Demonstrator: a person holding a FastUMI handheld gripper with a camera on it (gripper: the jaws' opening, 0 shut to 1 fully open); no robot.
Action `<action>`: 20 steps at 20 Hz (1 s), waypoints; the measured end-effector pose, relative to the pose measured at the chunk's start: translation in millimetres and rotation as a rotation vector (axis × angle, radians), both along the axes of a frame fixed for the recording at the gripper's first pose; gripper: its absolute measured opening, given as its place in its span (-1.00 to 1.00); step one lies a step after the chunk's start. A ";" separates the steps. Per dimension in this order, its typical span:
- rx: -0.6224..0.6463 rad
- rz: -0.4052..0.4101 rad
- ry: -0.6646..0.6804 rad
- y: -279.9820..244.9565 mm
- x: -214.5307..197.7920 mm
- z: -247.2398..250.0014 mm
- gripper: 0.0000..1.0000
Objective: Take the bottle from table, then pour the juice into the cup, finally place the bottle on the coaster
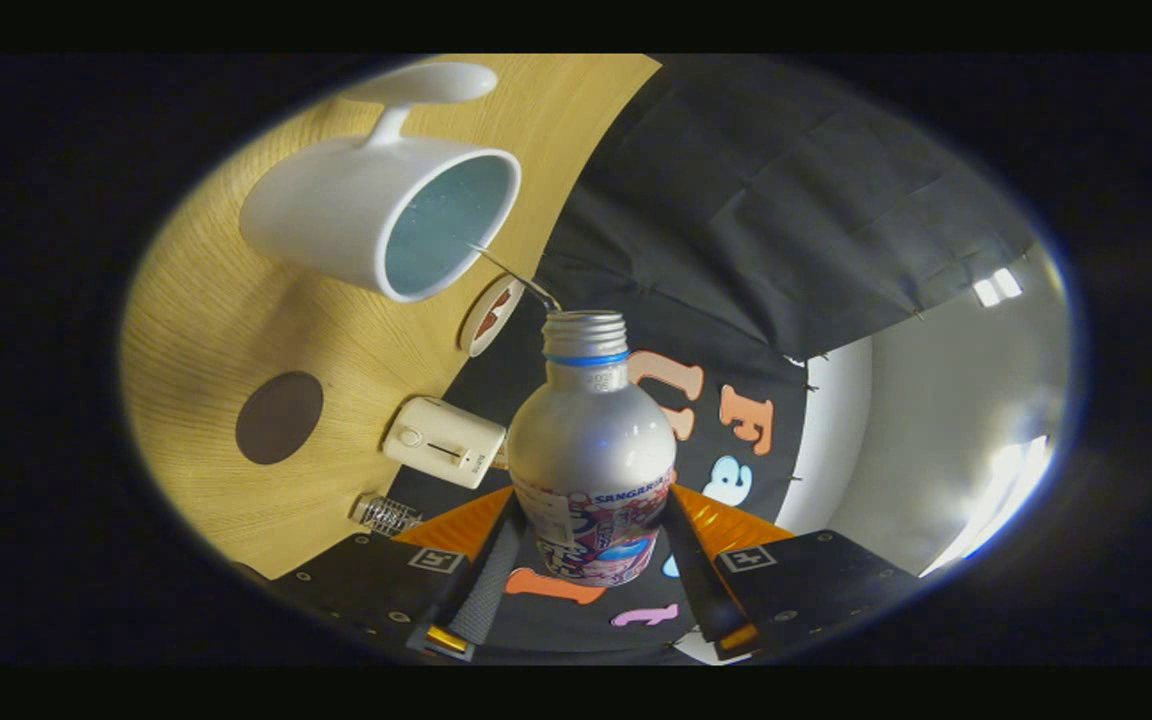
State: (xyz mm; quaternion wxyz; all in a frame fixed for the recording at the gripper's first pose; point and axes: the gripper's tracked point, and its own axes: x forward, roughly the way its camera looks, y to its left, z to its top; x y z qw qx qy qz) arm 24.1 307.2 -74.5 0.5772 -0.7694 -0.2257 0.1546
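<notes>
Pour step: gripper [591, 545] pinches bottle [591, 440] by its lower body, tipped, thin stream running from neck into cup [381, 215] on table [226, 330]. Next likely: level the bottle, carry it to coaster [488, 315] just past cup.

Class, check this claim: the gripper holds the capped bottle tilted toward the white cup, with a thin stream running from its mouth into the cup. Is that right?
Not quite. The bottle is uncapped: the gripper view shows its open threaded mouth. The rest stands: the gripper holds it between both fingers, tilted toward the white cup, with a thin stream running from its mouth into the cup.
</notes>
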 end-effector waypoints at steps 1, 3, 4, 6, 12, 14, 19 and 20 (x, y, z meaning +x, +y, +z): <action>0.000 0.000 0.005 0.0 -1.0 -1.3 0.54; 0.001 0.001 0.010 1.2 -0.9 -6.0 0.54; 0.002 0.006 0.011 2.9 -1.6 -5.9 0.54; 0.006 0.014 0.024 4.3 -6.7 -10.4 0.54; 0.075 -0.010 0.123 0.9 -12.6 -33.5 0.55; 0.145 -0.031 0.193 -2.9 -14.7 -41.8 0.55; 0.399 -0.099 0.431 -6.7 -19.8 -55.7 0.55; 0.458 -0.110 0.462 -8.6 -17.7 -51.1 0.55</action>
